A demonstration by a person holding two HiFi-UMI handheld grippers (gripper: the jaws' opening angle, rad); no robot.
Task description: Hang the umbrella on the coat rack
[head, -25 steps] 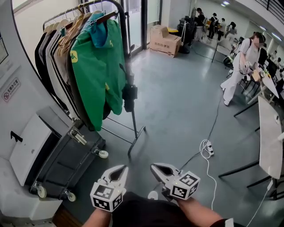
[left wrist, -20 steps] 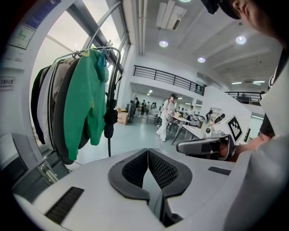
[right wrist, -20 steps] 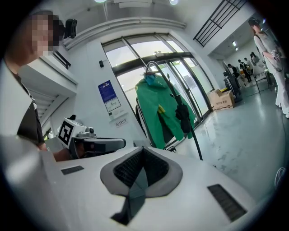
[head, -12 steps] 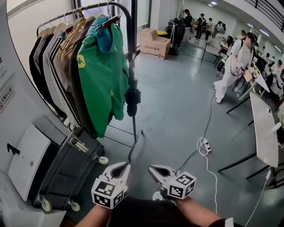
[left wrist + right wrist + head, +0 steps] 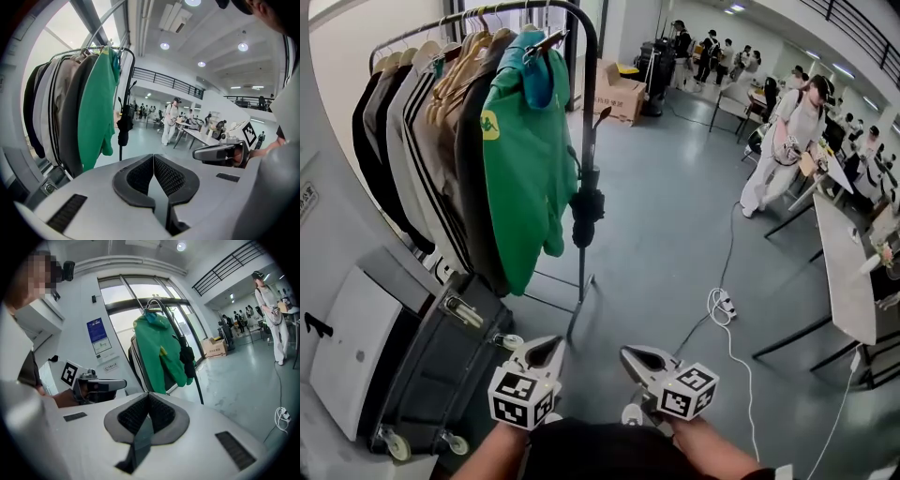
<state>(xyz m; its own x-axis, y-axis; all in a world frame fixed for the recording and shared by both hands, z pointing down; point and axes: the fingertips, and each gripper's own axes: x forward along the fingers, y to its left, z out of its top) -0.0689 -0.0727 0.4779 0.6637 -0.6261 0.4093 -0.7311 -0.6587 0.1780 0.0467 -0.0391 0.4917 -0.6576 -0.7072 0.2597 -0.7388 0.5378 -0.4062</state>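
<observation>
**One umbrella on the rack, two claws shut and empty**

Nearest the camera are the two claws, held side by side low in the head view. The left gripper (image 5: 546,350) has its jaws pressed together with nothing between them. The right gripper (image 5: 634,355) is the same, pads meeting and empty. Each carries one marker cube.

Just beyond the left gripper lies one black suitcase (image 5: 441,361), flat on the floor at the foot of the rack, with three of its wheels showing. One white cabinet (image 5: 352,337) stands beside it against the wall. To the right, one white cable (image 5: 733,352) runs across the grey floor to one power strip (image 5: 724,304).

Next comes the single coat rack (image 5: 592,89), a black metal frame. About five garments hang from its rail, packed too tightly for a sure count; the outermost is one green jacket (image 5: 525,159). The one umbrella (image 5: 586,206), black and folded, hangs against the rack's upright post, just beside the jacket and clear of the floor.

Farther off are cardboard boxes (image 5: 617,91) by the glass doors, one person in white (image 5: 780,141) standing near long tables (image 5: 842,272), and a group of people at the back, too small to count.
</observation>
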